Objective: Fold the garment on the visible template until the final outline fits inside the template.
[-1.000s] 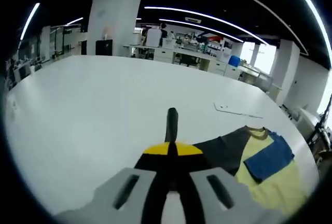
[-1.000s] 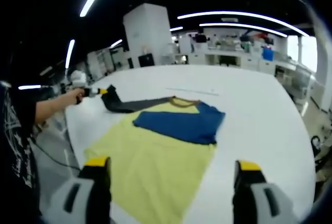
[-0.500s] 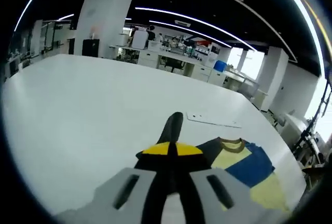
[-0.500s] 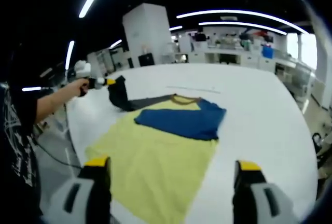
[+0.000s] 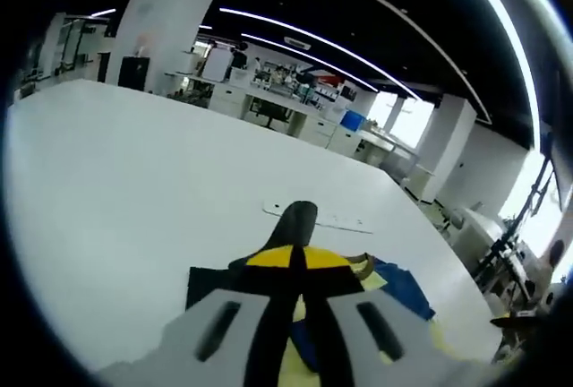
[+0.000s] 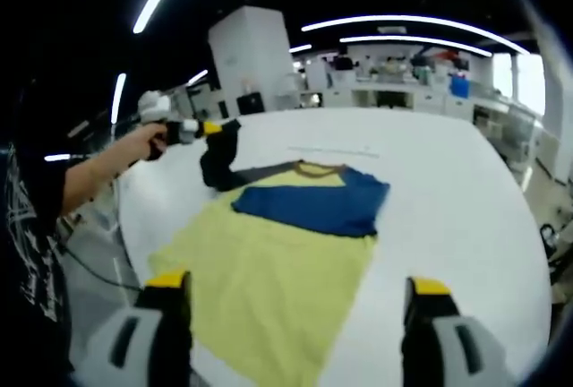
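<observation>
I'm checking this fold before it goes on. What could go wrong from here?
The left gripper is shut on only the tip of the dark sleeve, lifted off the table; the cloth may slip out mid-fold. The right gripper hangs open above the yellow shirt and pins nothing, so pulling the sleeve across could drag the shirt. The blue sleeve already folded over the chest might be disturbed.

Each claw (image 6: 291, 315) has pale grey moulded jaws with slotted recesses, black inner faces and yellow tips; the person (image 6: 31, 226) wears a black printed short-sleeved shirt.
</observation>
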Demonstrator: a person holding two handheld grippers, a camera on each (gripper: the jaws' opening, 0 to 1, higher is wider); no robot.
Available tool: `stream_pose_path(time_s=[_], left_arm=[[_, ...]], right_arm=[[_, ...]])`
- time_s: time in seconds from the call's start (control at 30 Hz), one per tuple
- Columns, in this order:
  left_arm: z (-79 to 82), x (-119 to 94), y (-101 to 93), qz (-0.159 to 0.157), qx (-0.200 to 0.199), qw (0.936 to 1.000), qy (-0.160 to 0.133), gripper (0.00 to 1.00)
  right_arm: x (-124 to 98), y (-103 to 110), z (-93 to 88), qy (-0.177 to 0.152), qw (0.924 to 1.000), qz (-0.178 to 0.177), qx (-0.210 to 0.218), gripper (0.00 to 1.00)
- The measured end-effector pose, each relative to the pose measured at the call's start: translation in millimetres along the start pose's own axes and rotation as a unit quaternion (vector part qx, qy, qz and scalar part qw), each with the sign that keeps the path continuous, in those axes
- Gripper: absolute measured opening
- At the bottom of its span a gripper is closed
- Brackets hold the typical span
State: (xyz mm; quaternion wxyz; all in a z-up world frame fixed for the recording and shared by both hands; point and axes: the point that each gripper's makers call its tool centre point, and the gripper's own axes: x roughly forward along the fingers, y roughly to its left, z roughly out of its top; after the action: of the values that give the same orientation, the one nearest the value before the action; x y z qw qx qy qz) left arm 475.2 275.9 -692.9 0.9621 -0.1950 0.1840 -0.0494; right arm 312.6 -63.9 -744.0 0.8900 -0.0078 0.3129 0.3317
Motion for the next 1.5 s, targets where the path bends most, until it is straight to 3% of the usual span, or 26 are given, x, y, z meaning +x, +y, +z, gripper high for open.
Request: stream_pose_path(time_s=[0.27, 0.93, 1.5], left_arm=[[-11.7, 22, -31.5, -0.026, -0.022, 0.9994, 0.004, 0.0], [-73.8, 57, -103.0, -0.072, -0.027, 0.9965, 0.034, 0.0], [-128.6, 67, -136.8, -0.1, 0.002, 0.9918, 0.079, 0.0]], right_arm=[[0, -2, -4.3, 0.002, 1.0, -0.001, 0.005, 0.99], [1, -9, -15.3, 0.016, 0.9996, -0.004, 0.021, 0.98], [6, -9, -17.4, 0.022, 0.9995, -0.004, 0.024, 0.98]])
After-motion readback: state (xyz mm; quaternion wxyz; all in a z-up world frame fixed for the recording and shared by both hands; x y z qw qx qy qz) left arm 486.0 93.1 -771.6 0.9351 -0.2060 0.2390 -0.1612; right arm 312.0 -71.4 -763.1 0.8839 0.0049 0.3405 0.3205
